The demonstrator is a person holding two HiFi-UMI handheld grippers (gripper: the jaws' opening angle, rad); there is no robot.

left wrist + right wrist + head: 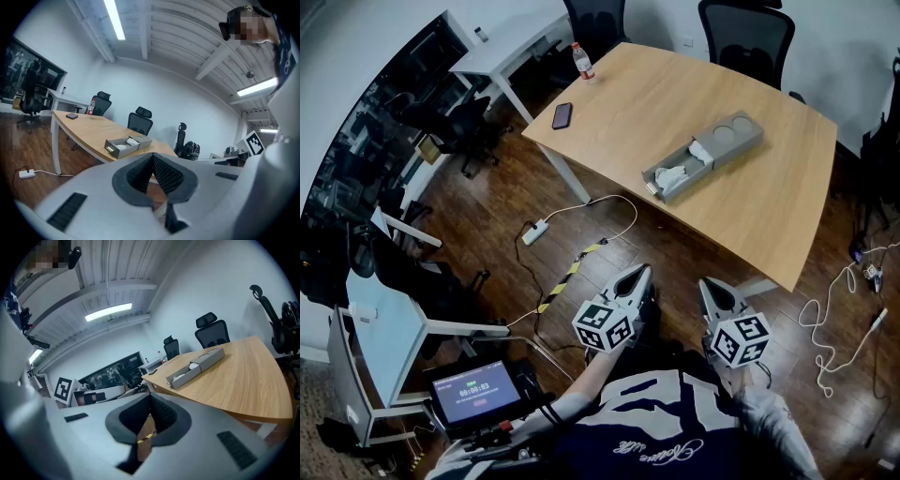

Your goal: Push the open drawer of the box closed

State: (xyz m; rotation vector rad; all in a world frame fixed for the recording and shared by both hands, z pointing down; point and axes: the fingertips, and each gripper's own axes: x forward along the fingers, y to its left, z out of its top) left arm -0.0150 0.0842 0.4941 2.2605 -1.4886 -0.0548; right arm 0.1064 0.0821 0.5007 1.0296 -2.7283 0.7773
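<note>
Both grippers are held low in front of the person, over the wood floor (487, 206), well clear of the counter (675, 84). We see the left gripper (642, 272) clenched, jaws meeting at the tips with nothing between them. The right gripper (705, 283) is likewise clenched and empty. The grey box (733, 136) lies diagonally on the counter's right half. Its drawer (680, 173) is pulled out toward the near edge, with the front stopping just short of it, and white items (672, 175) lie inside. A phone (562, 115) sits near the counter's left corner and a bottle (582, 62) near the far left edge. A power strip (534, 232) lies on the floor.
</note>
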